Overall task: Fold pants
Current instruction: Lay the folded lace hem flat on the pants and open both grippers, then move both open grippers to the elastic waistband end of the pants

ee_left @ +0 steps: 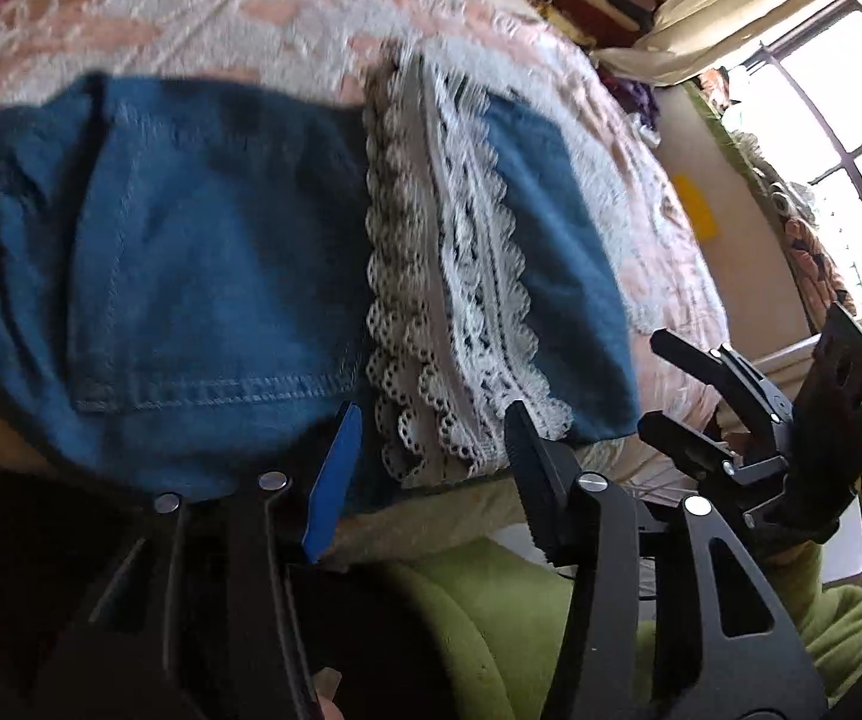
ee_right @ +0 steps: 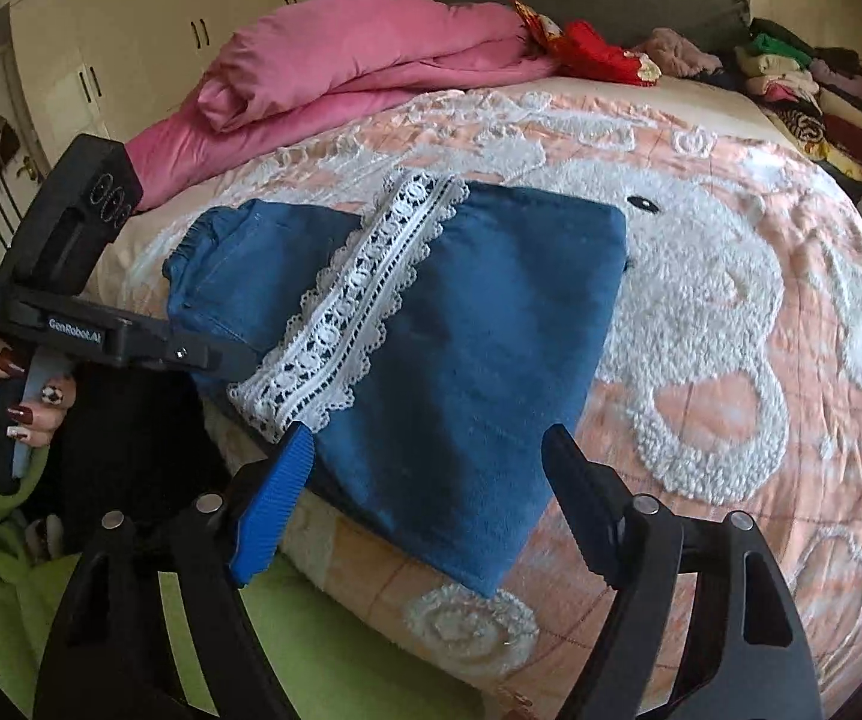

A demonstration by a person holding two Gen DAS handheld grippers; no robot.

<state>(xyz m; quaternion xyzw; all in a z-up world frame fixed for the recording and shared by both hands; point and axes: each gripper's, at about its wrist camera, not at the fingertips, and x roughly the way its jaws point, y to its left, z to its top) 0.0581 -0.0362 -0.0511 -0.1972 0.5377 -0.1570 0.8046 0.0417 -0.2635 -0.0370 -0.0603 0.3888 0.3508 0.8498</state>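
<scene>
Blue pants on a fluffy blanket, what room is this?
Most likely a bedroom. The blue pants lie on a bed with a peach blanket, a pink duvet is bunched near the headboard, and cupboard doors line the wall.

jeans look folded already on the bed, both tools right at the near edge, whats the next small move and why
Probably close both tools on the near edge of the jeans to lift it for another fold. The left tool straddles the lace trim at that edge, and the right tool frames the near corner; both look open with nothing gripped. The jeans lie flat on the bedspread.
</scene>
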